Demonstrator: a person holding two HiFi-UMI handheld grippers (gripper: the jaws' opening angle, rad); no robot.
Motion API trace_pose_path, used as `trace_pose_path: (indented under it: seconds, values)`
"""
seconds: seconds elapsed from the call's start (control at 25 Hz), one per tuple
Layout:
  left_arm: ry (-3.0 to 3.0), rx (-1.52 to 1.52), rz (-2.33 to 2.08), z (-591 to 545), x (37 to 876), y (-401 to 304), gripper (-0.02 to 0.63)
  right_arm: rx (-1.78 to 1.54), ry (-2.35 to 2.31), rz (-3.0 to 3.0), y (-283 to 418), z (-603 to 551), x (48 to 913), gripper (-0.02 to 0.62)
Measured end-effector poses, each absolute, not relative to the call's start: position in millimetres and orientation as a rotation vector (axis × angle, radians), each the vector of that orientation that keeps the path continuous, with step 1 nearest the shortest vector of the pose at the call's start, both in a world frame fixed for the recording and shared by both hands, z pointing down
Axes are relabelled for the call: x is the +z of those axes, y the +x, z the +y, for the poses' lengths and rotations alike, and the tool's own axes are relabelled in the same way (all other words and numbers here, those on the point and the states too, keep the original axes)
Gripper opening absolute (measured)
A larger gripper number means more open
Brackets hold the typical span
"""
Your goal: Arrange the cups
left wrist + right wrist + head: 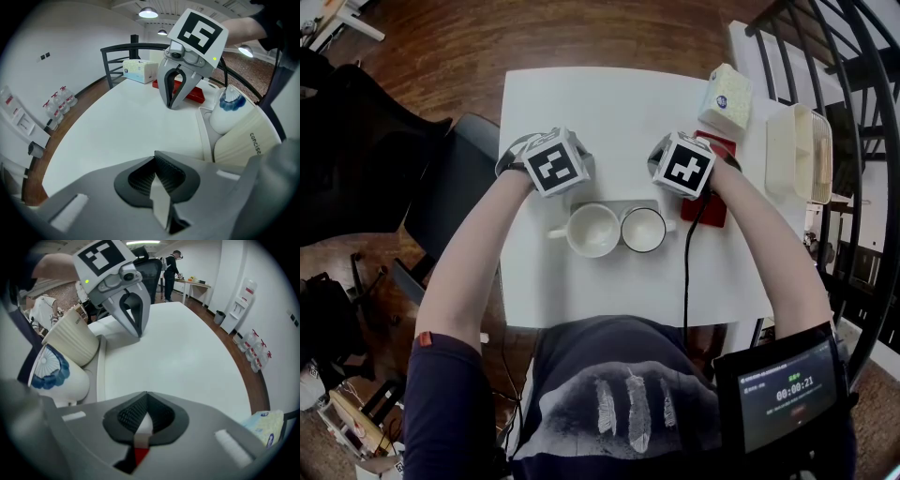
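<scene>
Two cups stand side by side on a pale tray (612, 204) near the table's front edge. The left one is a cream ribbed cup (592, 230), the right a white cup (644, 230) with a blue pattern on its side. My left gripper (557, 169) hovers just behind the cream cup, and its jaws are shut with nothing between them. My right gripper (682, 172) is just behind the white cup, also shut and empty. In the left gripper view, the cream cup (248, 138) and the white cup (227, 108) lie to the right of the left gripper (159, 187). In the right gripper view, both cups (75, 341) sit to the left of the right gripper (143, 425).
A red flat box (712, 204) lies under the right gripper. At the table's back right are a tissue pack (724, 97) and a white rack (797, 150). A black cable (686, 272) hangs over the front edge. An office chair (450, 197) stands to the left.
</scene>
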State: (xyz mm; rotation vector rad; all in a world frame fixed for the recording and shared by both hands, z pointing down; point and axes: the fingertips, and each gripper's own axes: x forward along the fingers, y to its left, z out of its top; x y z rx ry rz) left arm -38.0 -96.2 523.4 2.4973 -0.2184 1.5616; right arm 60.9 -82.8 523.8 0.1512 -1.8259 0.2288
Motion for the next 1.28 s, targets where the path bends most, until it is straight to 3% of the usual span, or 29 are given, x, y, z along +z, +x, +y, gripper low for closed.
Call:
trace_pose_path:
  seconds: [1.28]
  values:
    - [2.481,1.517,-0.157,-87,528,-35,0.015,0.243,0.152,-1.847,59,-84,522,0.008]
